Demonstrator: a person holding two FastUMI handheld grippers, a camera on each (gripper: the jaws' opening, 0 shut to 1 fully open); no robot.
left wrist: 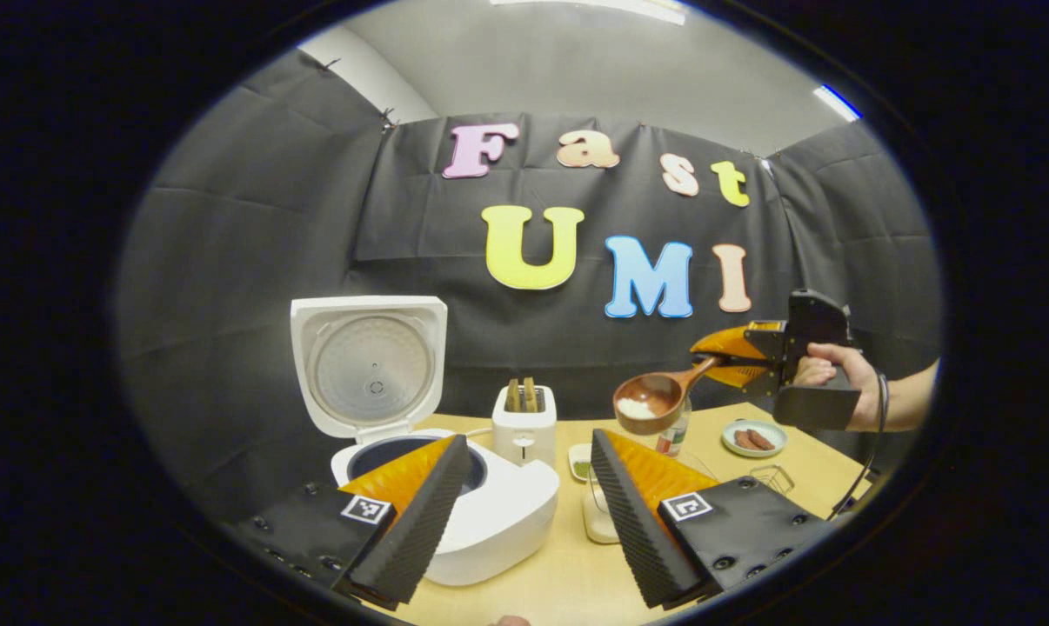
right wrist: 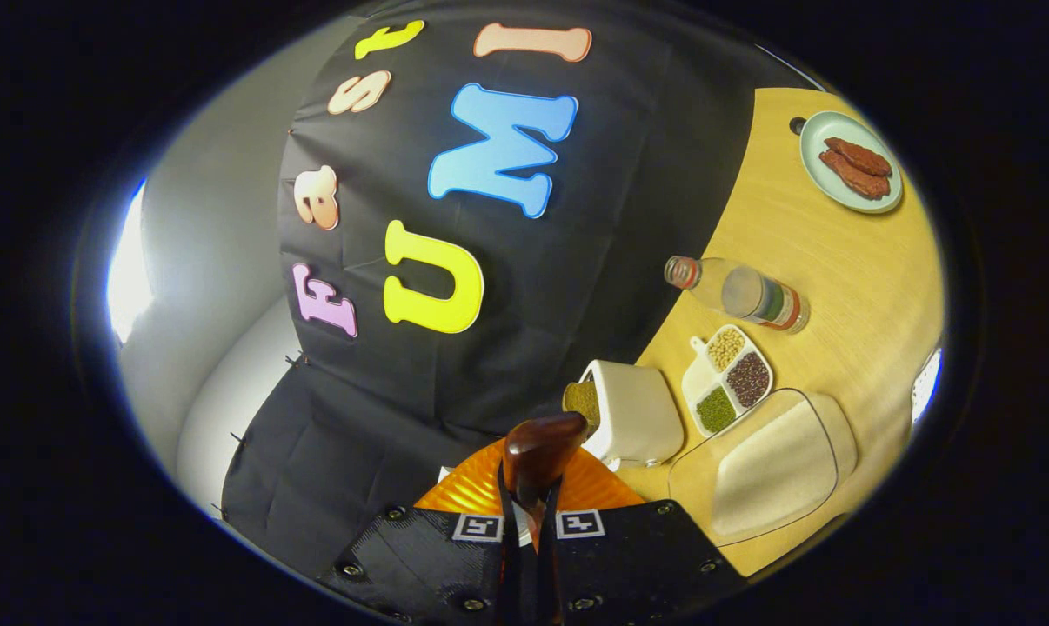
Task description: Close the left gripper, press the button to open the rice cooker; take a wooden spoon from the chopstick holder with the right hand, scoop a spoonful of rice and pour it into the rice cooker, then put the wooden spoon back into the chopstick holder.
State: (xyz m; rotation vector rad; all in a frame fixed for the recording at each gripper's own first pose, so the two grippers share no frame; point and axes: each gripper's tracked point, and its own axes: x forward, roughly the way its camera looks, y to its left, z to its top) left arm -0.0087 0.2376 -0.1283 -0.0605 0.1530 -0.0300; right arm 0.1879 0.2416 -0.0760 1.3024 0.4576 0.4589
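Note:
The white rice cooker stands at the left of the table with its lid swung up and the dark inner pot exposed. My left gripper is open just in front of the cooker, nothing between its fingers. To the right, a hand holds my right gripper up in the air. It is shut on the handle of the wooden spoon, whose bowl carries white rice and hangs right of the cooker. The spoon handle sticks out between my right gripper and its closed fingers.
A white toaster stands behind the cooker. A clear tub of rice, a divided dish of beans, a lying bottle and a plate of meat lie on the wooden table. A small wire basket sits at the right.

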